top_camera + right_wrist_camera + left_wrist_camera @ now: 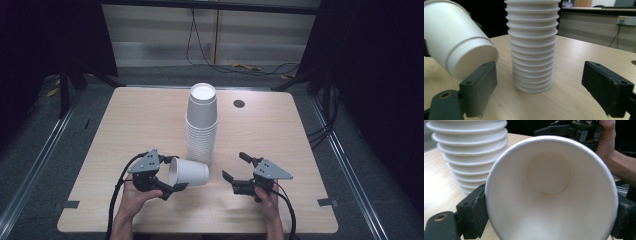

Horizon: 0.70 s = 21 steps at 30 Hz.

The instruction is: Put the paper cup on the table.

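High view overlooks table (pixel 150 120); gripper views, close, perhaps share cup stack (pixel 532 45).

Overhead light falls evenly on the tabletop (pixel 150 125) in the high view, while the frame's edges sink into darkness. Shadows stay soft. Both gripper views blur nearby objects; bright glare washes the upper left stacked cups (pixel 469 150).

In the left gripper view the single paper cup (pixel 551 192) hides most of the stack of cups (pixel 469 152) behind it, and the cup's lower rim is cut off by the bottom edge. The stack's top runs past the upper edge in both gripper views. Beyond the stack, the right gripper (pixel 571 131) is partly cut off at the top edge. In the high view, the small dark round spot (pixel 239 103) on the worktop (pixel 140 120) right of the stack is too small to identify.
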Motion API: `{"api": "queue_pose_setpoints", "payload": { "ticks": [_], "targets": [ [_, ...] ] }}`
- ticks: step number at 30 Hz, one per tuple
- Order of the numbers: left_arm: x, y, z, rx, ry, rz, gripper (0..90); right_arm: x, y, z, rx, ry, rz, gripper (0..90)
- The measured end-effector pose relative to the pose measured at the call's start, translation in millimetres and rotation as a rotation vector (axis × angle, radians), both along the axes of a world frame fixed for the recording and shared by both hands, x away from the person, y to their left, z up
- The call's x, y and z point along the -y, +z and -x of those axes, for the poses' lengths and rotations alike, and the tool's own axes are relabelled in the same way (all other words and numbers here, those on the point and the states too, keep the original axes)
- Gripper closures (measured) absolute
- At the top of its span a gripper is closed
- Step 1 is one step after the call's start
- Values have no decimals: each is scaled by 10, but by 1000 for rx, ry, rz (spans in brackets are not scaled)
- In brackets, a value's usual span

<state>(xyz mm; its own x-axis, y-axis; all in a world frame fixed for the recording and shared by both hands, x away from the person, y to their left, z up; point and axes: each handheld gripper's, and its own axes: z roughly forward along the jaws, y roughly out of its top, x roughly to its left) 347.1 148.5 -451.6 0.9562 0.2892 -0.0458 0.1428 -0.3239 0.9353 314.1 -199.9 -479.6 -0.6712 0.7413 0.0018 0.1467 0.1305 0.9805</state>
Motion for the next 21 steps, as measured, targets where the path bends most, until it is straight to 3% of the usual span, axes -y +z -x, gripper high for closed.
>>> {"api": "queue_pose_setpoints", "payload": {
  "ticks": [4,8,13,17,21],
  "targets": [
    [-83,4,-13,-9,41,9,108,19,-18,0,-9,-13,14,129],
    [-157,16,-10,-7,66,-10,107,64,-42,32,22,-77,-14,131],
    [-255,29,7,-12,104,-17,106,116,-71,59,31,-171,-10,134],
    [-340,28,29,-22,141,-7,106,139,-111,94,109,-251,3,138],
    [-429,26,14,-32,186,-5,106,161,-174,92,132,-332,14,146]
  ]
}}
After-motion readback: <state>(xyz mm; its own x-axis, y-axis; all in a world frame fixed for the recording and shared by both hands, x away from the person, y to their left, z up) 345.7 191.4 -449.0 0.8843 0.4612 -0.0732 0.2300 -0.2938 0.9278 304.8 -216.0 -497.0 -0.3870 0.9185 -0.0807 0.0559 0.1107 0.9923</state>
